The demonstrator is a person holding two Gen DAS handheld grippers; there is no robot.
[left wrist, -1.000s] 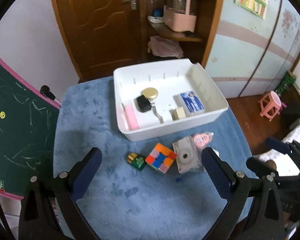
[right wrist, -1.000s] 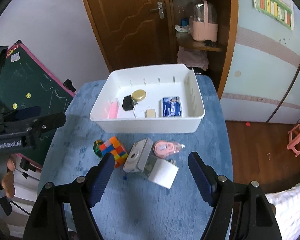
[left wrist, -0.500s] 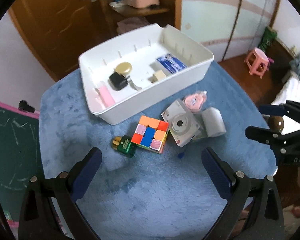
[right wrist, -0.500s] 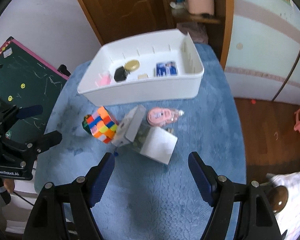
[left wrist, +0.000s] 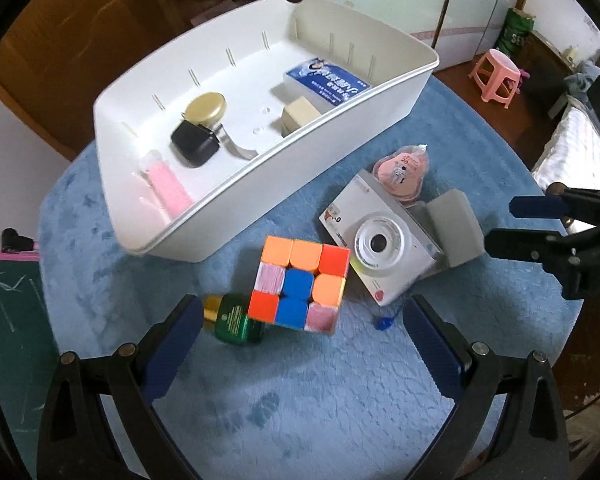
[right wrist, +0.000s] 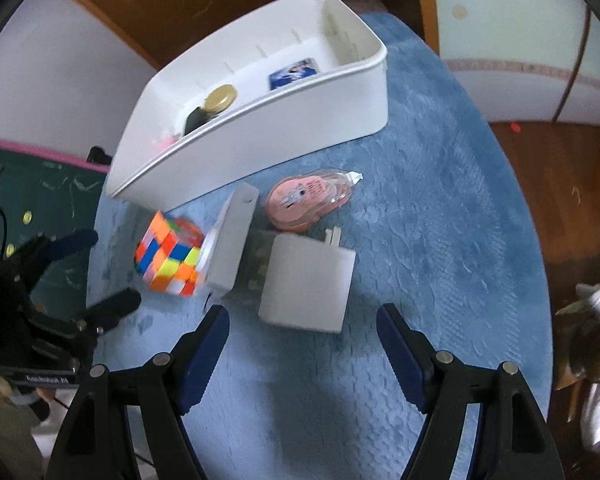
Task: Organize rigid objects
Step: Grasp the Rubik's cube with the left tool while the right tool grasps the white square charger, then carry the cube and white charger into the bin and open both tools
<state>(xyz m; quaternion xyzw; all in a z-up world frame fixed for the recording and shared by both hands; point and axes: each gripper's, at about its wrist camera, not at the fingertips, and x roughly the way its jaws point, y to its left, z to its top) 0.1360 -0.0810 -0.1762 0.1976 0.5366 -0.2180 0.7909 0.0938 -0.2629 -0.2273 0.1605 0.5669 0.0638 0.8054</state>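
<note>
Both grippers hang spread and empty above a blue mat (left wrist: 300,420): the left gripper (left wrist: 302,336) over the cube (left wrist: 300,282), the right gripper (right wrist: 302,340) over a white block (right wrist: 306,284). The camera (left wrist: 380,250) partly hides the green bottle's (left wrist: 236,318) neighbours; the bin's (left wrist: 300,168) wall cuts off its contents.

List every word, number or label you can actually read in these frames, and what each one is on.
"20" and "1": on the pink tape dispenser.
"DA", cut off by the frame edge: on the right gripper body.
Blue-labelled box in the white bin: print too small to read.
White camera front: small markings, unreadable.
Green bottle label: blurred.
Left gripper body: white lettering, blurred.
</note>
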